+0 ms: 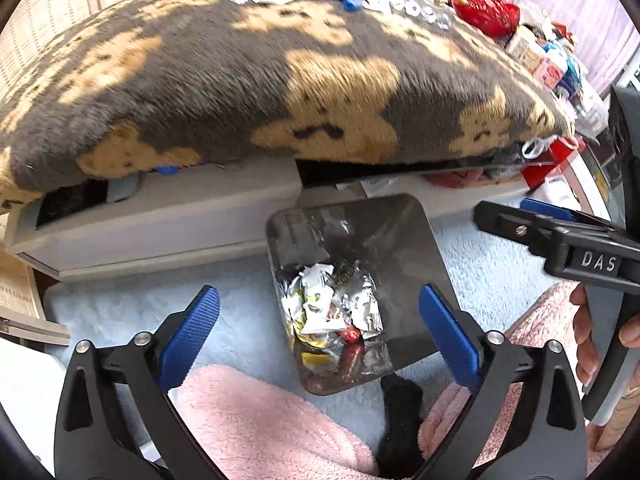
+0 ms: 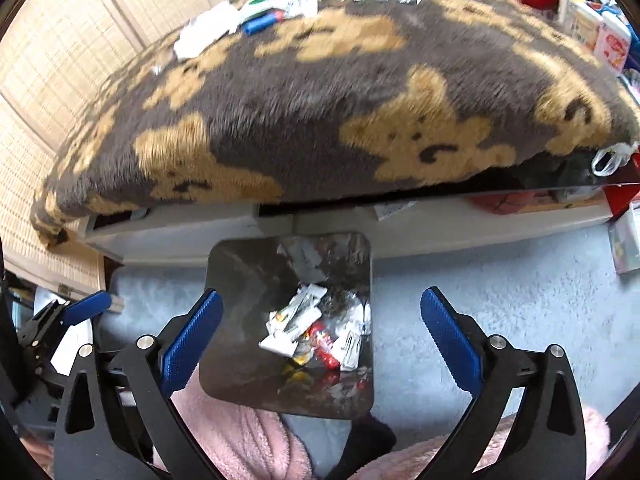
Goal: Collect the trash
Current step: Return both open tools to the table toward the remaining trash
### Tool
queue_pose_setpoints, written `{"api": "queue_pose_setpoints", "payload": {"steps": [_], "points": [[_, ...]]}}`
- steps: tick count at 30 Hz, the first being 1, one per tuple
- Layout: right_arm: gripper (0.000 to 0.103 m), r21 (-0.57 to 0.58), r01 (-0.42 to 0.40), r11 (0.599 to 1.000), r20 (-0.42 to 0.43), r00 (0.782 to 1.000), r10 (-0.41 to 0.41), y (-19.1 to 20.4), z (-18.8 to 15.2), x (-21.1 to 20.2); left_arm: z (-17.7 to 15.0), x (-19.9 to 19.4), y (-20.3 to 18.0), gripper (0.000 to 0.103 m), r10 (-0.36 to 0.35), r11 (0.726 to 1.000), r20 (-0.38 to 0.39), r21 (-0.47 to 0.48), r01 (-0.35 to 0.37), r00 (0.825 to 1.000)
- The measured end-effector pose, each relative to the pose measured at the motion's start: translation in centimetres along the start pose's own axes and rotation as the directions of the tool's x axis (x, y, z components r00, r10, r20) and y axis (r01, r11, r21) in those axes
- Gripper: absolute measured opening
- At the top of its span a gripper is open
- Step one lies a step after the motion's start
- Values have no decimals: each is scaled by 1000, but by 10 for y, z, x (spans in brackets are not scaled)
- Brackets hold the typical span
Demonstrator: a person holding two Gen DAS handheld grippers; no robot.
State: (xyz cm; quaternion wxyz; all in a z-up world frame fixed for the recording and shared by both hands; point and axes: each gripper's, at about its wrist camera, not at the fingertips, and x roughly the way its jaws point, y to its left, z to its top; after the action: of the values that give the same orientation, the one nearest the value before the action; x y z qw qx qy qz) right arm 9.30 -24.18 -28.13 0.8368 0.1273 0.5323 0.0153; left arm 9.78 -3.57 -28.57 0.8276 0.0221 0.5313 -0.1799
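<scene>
Down on the pale blue fluffy carpet, a dark glossy rectangular bin stands against the low table's edge, holding a heap of crumpled white, silver and red wrappers. Both tools hover above it: the left hand-held gripper and the right hand-held gripper each gape wide with nothing between the blue pads. I judge a drop-off finished and the next fetch due; more litter, white paper scraps and one blue tube, lies far across the table's grey-and-tan plush cover, calling for a long reach. One bin, two grippers.
</scene>
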Motion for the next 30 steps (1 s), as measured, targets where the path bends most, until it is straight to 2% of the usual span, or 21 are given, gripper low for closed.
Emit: {"api": "queue_pose_setpoints", "payload": {"steps": [9,13,17,24,26,28,30], "points": [[99,47,-21,999,136,991,14,-10,44,-39,28,-33,28,95,38,998,89,-50,-34,995],[99,48,-39,998,197,980,29,-5,70,-47,54,-39,42,95,58,997,129,-59,-51,990],[99,38,-42,998,228,973,32,8,98,-39,77,-37,51,95,71,996,151,-56,-63,986],[99,15,-70,997,235,970,64,29,131,-14,113,-19,66,94,72,996,160,-58,-64,984],[98,14,-79,997,233,970,73,34,139,-6,124,-14,69,91,79,996,166,-53,-71,983],[91,5,-83,997,246,966,79,40,146,-1,136,-11,72,85,82,996,185,-44,-75,979],[77,-8,-75,997,248,966,74,47,155,7,146,-8,75,78,85,996,197,-41,-78,977]]}}
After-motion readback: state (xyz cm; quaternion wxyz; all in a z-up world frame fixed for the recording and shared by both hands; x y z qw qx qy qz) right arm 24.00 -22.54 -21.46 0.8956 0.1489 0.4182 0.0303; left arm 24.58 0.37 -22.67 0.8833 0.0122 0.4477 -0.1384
